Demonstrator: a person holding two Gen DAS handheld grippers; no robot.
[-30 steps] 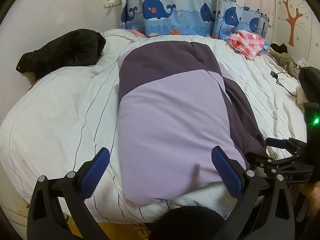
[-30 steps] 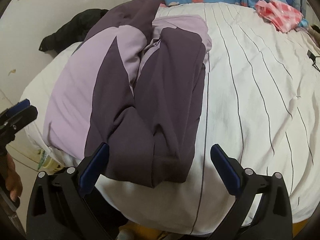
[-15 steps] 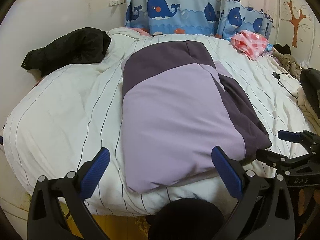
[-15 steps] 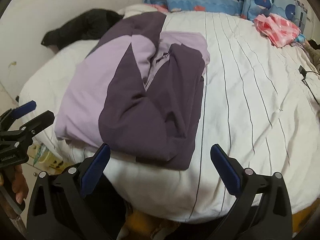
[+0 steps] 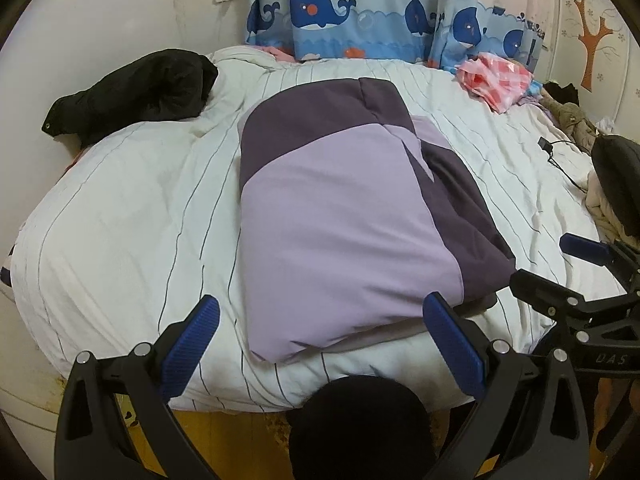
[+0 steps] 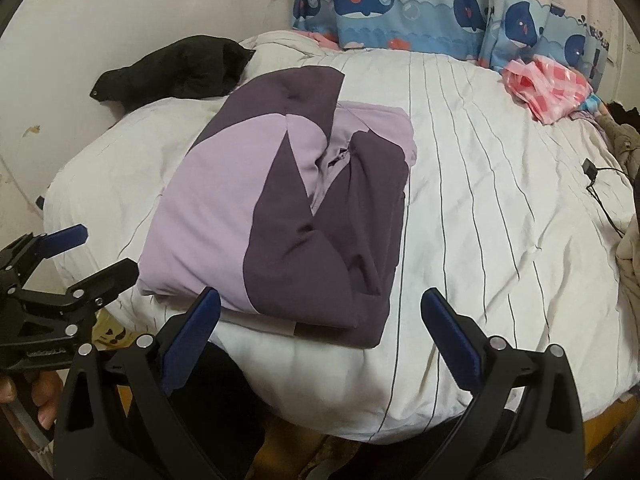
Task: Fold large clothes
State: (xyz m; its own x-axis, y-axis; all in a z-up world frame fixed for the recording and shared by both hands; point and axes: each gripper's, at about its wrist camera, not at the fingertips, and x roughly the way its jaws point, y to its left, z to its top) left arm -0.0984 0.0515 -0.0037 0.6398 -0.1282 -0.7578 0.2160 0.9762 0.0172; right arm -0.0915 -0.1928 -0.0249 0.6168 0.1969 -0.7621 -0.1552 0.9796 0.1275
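A large garment in light and dark purple (image 5: 340, 216) lies folded on the white striped bed (image 5: 120, 216), its near edge by the bed's front edge. It also shows in the right wrist view (image 6: 280, 216), with the dark sleeves folded on top. My left gripper (image 5: 320, 340) is open and empty, held back above the bed's front edge, apart from the garment. My right gripper (image 6: 320, 332) is open and empty, also held back from the bed. Each gripper shows at the side of the other's view.
A black garment (image 5: 136, 92) lies at the bed's far left by the wall. A pink checked cloth (image 5: 496, 80) lies at the far right under the whale curtain (image 5: 360, 20). A cable (image 6: 600, 184) and more clothes lie at the right edge.
Both grippers have pulled back and risen away from the garment. The whole folded garment and more of the bed now show. Both stayed open.
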